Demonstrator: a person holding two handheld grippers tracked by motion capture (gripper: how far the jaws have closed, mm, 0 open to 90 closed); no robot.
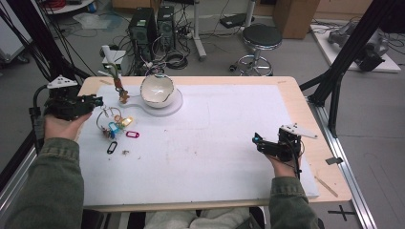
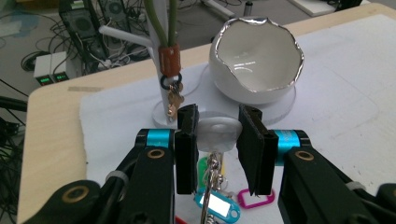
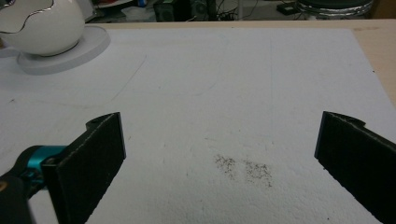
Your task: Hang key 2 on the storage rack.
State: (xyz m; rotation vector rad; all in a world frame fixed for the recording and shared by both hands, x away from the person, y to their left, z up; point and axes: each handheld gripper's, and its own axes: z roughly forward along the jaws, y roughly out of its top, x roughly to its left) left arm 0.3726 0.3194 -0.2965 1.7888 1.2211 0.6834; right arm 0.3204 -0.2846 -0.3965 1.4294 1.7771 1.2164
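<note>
Left gripper (image 1: 98, 100) raised at the left edge of the worktop (image 1: 286, 86), jaws narrowed around a pale round key tag (image 2: 218, 135), with a metal ring (image 2: 213, 170) dangling below it in the left gripper view. Whether the pads actually press the tag or sit just beside it: cannot tell, a thin gap seeming to show on each side. Below the ring, a blue tag (image 2: 215, 205), a green tag (image 2: 203, 167) and a pink tag (image 2: 256, 198) on the white mat (image 1: 215, 138). From above, the same bunch of tags and rings (image 1: 114, 126) near the mat's left side, just ahead of the gripper tips, with a black tag (image 1: 111, 147) lying apart from it, closer to the person.

Beyond the bunch, a small white stand (image 2: 161, 100) with green stems, a brown sleeve (image 2: 169, 58) and a brass key (image 2: 174, 100) hanging from it. Beside the stand, a white egg-shaped bowl (image 2: 254, 56) with a silver jagged rim, seated on a round base (image 1: 174, 102).

Right gripper (image 1: 258, 140) held low over the mat's right side, well apart from bowl and tags, jaws spread wide and holding nothing, bare mat and a faint dark smudge (image 3: 243, 169) between them in the right gripper view.
</note>
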